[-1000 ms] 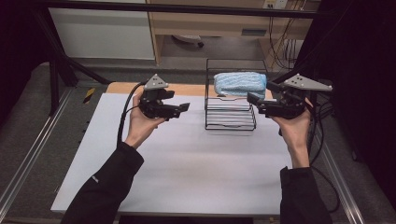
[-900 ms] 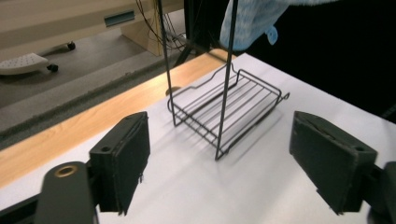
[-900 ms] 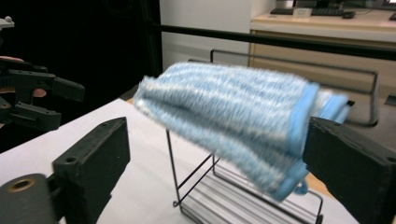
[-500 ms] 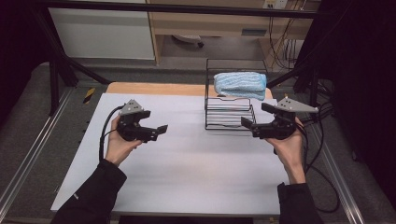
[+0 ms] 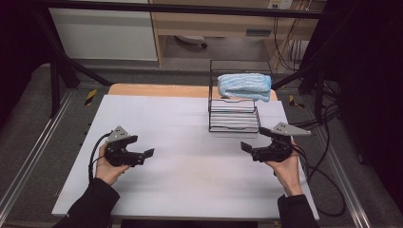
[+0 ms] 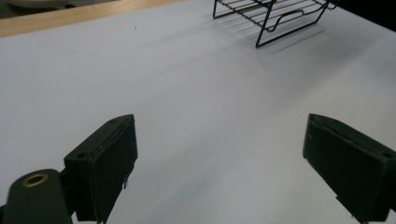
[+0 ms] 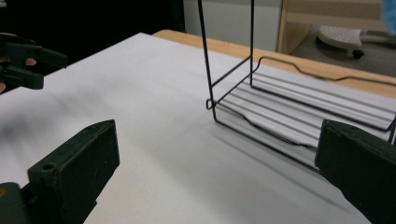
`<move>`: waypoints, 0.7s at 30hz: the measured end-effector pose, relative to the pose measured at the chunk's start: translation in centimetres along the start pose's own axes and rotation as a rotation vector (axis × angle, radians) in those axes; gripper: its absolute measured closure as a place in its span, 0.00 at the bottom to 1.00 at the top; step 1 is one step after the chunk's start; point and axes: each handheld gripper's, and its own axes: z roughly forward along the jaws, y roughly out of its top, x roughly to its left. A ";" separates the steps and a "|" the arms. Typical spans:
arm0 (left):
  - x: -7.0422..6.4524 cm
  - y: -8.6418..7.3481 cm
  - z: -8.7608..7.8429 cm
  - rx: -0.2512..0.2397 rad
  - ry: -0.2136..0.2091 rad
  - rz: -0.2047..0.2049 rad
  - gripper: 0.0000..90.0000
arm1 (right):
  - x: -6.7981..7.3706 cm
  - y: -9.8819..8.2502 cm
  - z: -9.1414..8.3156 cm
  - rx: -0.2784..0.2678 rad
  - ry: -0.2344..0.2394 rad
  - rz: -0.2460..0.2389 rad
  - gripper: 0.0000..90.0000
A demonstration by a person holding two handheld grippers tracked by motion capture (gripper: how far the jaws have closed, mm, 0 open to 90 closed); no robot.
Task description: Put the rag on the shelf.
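Blue cloth (image 5: pixel 244 86): folded, laid on top of wire rack (image 5: pixel 234 116) at bench (image 5: pixel 190 190) rear. Left gripper (image 5: pixel 148 153) and right gripper (image 5: pixel 245 146): jaws wide, nothing held, low over bench. Step judged: pause; a reach toward rack is called for.

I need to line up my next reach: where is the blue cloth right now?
In the high view, the folded blue cloth lies on the top tier of the black wire rack, at the table's far right, beyond the right tool.
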 end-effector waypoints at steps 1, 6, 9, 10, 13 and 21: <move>0.1 -0.4 -0.1 0.005 0.003 0.000 0.11 | 0.0 -0.4 0.1 0.001 0.005 0.004 0.01; 0.4 -1.8 -0.7 0.020 0.008 0.011 0.11 | -0.1 -2.9 0.6 0.035 0.015 0.014 0.01; 0.5 -2.5 -0.9 0.026 0.012 0.019 0.12 | -0.2 -4.4 0.7 0.068 0.019 0.009 0.01; 0.6 -2.7 -1.0 0.029 0.015 0.018 0.12 | -0.2 -4.9 0.7 0.083 0.019 0.007 0.01; 0.6 -3.3 -1.1 0.034 0.016 0.018 0.12 | -0.5 -6.3 0.6 0.117 0.027 0.014 0.01; 0.6 -4.7 -1.0 0.058 0.028 0.035 0.12 | -1.2 -8.6 0.1 0.135 0.031 0.018 0.01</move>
